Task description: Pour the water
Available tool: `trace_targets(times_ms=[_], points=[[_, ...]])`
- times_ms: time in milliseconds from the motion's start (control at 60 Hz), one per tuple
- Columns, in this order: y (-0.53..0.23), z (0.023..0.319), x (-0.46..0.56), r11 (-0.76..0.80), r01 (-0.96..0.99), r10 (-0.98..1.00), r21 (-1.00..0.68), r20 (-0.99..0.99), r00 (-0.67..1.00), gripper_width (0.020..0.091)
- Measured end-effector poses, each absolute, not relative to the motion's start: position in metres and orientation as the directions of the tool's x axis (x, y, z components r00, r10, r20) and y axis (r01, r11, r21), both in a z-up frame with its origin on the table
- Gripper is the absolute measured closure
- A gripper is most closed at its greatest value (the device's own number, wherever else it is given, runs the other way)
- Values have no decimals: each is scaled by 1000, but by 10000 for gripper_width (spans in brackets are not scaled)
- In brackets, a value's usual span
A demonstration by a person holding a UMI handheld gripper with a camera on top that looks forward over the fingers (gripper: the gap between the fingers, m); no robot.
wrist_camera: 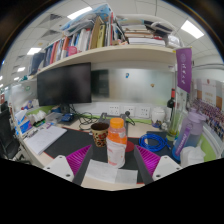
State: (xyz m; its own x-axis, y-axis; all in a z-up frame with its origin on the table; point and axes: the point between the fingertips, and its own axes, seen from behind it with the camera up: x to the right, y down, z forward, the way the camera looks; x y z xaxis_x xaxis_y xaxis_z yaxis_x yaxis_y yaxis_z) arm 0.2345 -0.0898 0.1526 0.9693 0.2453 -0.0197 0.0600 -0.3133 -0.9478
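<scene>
Apparently clamped upright in the gripper: a clear bottle with an orange cap, pink pads pressing on both sides, presumably kept vertical against spilling before any pour. Just left of the bottle and slightly beyond it, a dark patterned cup stood on the desk, likely the target.

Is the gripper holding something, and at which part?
Yes: the gripper holds a clear bottle with an orange cap, pressed at its lower body between both pads.
</scene>
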Motion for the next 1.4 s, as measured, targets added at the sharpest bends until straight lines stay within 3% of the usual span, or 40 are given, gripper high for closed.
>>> trace_targets(times_ms=[350,450,533,583,633,683,783,1017,1233,1400], points=[[12,105,230,-251,78,268,-965,8,963,248],[21,93,228,-259,66,270,-964,-7,963,290],[26,92,224,-246,36,267,-969,-32,963,386],[27,88,224,-247,42,262,-968,-25,965,401],[28,88,221,-229,50,261,-972,-12,965,433],[28,91,219,-209,57,262,-976,0,965,512],[29,92,224,-185,44,226,-982,1,974,541],[31,92,229,-188,37,141,-981,11,990,713],[40,107,230,-195,114,98,-974,97,990,726],[71,138,242,-214,368,97,-905,356,930,728]])
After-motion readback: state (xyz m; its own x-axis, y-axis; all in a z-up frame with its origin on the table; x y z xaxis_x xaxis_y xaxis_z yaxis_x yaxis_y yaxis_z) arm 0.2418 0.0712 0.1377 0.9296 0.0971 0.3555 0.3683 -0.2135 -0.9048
